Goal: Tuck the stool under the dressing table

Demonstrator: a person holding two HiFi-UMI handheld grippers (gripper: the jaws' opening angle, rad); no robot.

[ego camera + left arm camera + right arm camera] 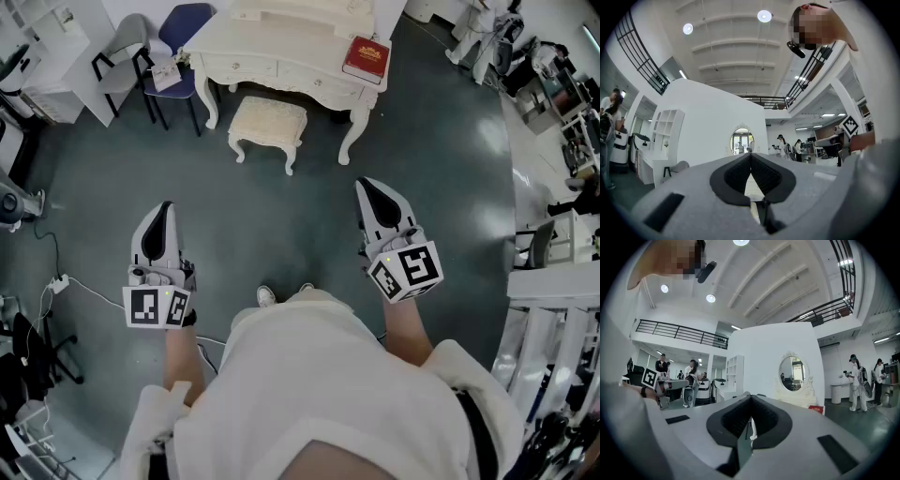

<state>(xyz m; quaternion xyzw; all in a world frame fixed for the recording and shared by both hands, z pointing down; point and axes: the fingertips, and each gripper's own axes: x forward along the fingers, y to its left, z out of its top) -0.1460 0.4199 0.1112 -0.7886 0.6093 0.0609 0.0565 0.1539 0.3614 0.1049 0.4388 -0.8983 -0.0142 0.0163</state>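
- The stool stands on the floor in the upper centre of the head view, just in front of the cream dressing table and not yet tucked under it.
- The left gripper and right gripper are lower in the frame, well apart from the stool. Both pairs of fingers are closed on nothing.
- As I judge it, nothing is done: the approach, contact and push are all still to come.
- Only the head view shows the stool. The gripper views show the oval mirror above the worktop.

Dressing table top cut by upper edge, red book print unreadable
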